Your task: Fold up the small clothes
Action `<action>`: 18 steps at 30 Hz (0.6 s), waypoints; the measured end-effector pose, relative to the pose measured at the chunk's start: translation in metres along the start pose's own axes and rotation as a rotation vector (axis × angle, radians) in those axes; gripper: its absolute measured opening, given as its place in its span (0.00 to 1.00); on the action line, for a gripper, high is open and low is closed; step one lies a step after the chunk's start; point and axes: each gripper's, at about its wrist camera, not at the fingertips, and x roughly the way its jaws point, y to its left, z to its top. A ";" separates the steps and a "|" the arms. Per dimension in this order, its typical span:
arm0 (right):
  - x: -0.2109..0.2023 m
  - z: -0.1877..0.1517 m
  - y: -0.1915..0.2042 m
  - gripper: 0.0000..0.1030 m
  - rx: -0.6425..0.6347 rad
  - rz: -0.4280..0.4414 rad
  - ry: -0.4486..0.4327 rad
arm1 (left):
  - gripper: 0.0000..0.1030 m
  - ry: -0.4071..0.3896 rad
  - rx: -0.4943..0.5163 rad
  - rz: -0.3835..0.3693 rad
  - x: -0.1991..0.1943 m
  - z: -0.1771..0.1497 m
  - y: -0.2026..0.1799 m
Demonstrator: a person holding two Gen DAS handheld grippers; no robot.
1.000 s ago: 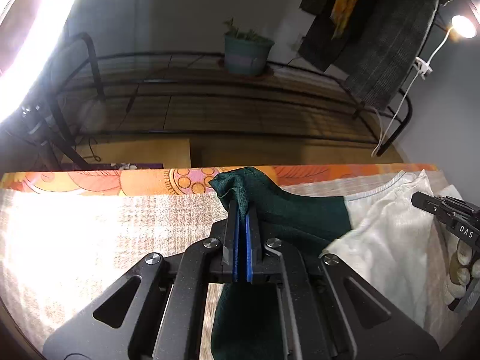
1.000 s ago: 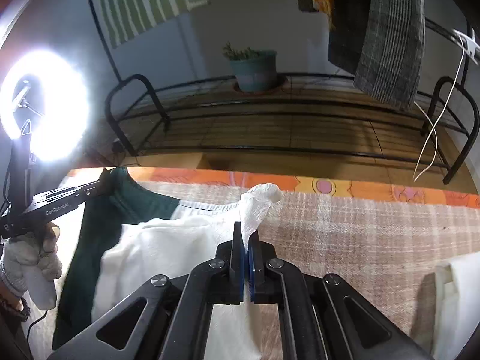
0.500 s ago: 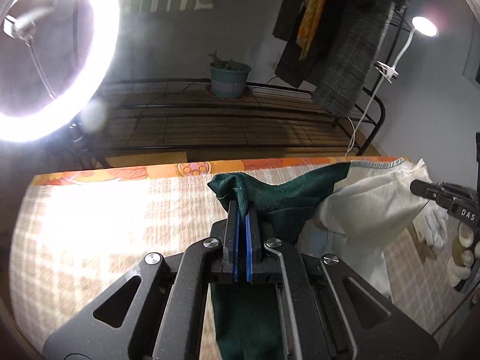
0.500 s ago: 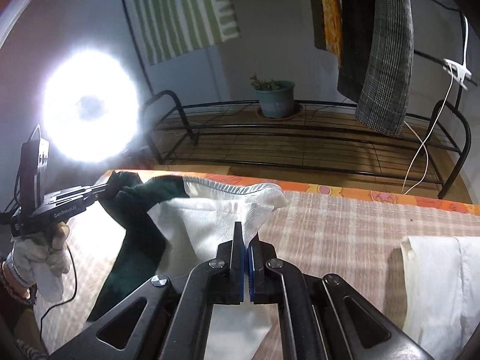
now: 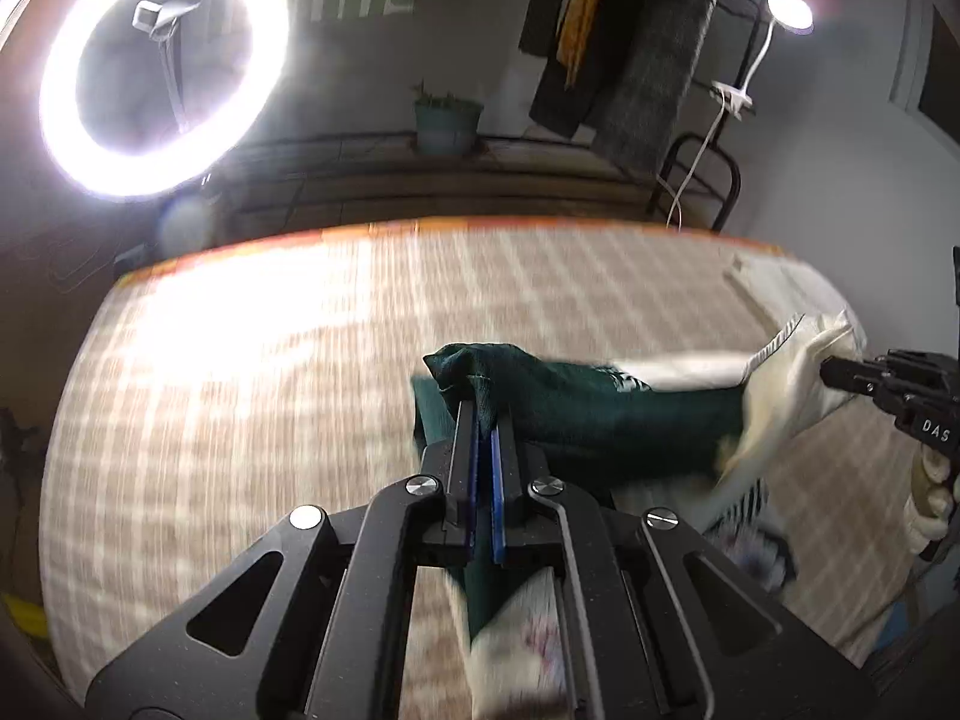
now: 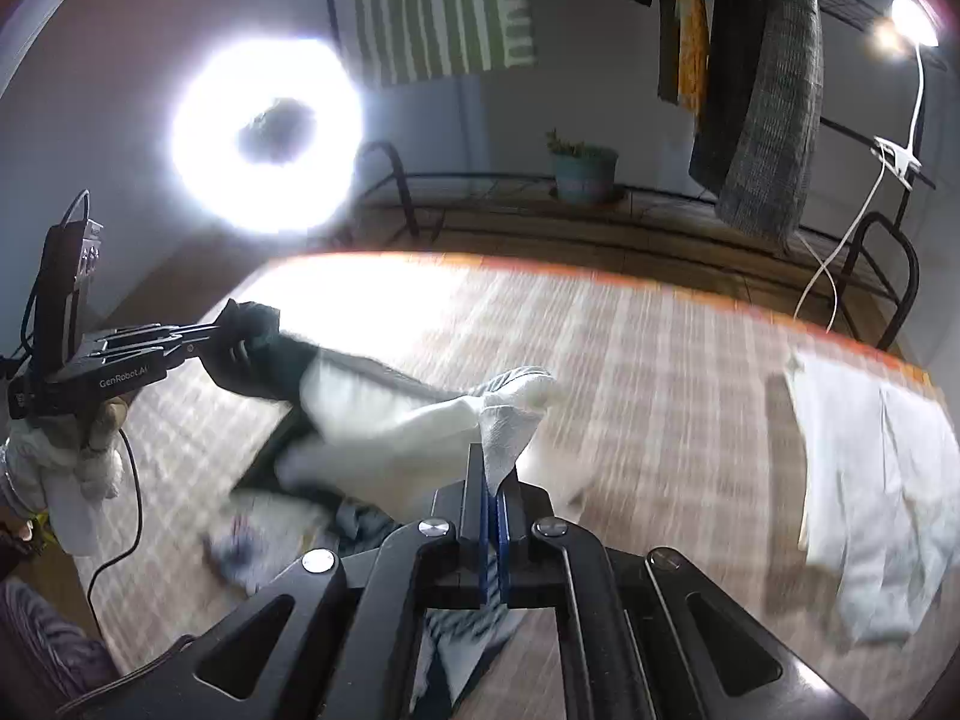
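A: Changed since a second ago?

B: Lifted. Then, the green-and-white garment (image 5: 606,414) lay draped on the checked bedcover (image 5: 252,372); now hangs stretched in the air between both tongs, well above the cover. Heavy motion blur, so mid-swing.

A: Left tongs?

B: Left tongs (image 5: 485,420) clenched on the dark green corner, at 12 o'clock from the camera. Same grasp as before.

A: Right tongs?

B: Right tongs (image 6: 493,468) clenched on the white corner, cloth bunched just above the tips. In the left view, visible at 3 o'clock, white fabric pulled taut toward them.

A: Anything newly uncovered?

B: Yes. More small clothes (image 6: 282,534) on the bedcover under the raised garment, at 8 o'clock in the right view, blurred, with some striped fabric. A folded white cloth (image 6: 870,480) at 3 o'clock, well apart.

A: Meaning for the task?

B: Probably picked from the pile and being shaken flat. Folding not yet begun; needs laying down on a bare patch first.
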 end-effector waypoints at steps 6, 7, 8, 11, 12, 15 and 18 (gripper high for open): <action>0.000 -0.042 0.014 0.00 -0.022 -0.035 0.042 | 0.01 0.047 0.024 0.017 -0.006 -0.048 -0.007; -0.001 -0.048 0.014 0.00 -0.029 -0.041 0.044 | 0.01 0.053 0.038 0.024 -0.008 -0.054 -0.008; -0.003 -0.053 0.015 0.00 -0.033 -0.045 0.046 | 0.01 0.061 0.054 0.025 -0.010 -0.059 -0.009; -0.011 -0.064 0.014 0.03 -0.046 -0.049 0.050 | 0.01 0.079 0.108 0.038 -0.017 -0.074 -0.012; -0.016 -0.069 0.013 0.04 -0.053 -0.044 0.050 | 0.04 0.091 0.126 0.042 -0.019 -0.079 -0.011; -0.031 -0.079 0.011 0.10 -0.071 -0.045 0.046 | 0.07 0.112 0.159 0.047 -0.031 -0.096 -0.007; -0.044 -0.086 0.006 0.21 -0.051 -0.032 0.038 | 0.07 0.122 0.151 0.039 -0.045 -0.106 0.004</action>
